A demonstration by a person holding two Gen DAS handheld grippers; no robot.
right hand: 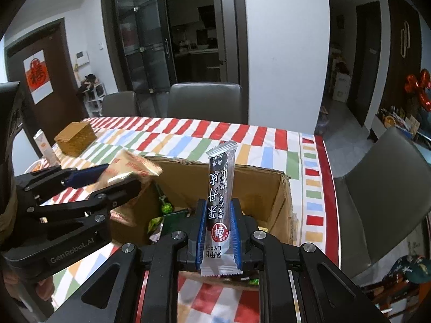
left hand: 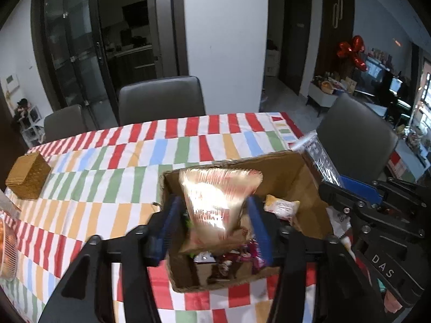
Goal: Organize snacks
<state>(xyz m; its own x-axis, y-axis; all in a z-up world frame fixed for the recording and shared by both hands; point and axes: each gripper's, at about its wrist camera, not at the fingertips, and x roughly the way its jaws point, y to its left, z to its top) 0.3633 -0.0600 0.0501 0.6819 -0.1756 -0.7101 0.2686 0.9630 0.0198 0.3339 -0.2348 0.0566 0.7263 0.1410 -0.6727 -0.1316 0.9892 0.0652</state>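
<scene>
An open cardboard box sits on the striped tablecloth and holds several snack packets. My left gripper is shut on a shiny gold and red snack bag and holds it over the box; the bag also shows in the right wrist view. My right gripper is shut on a long black and silver snack stick, upright over the box's near edge. That stick shows in the left wrist view at the box's right side, with the right gripper beside it.
A woven basket box stands at the table's left. A white carton and an orange item lie near the left edge. Grey chairs stand at the far side and right.
</scene>
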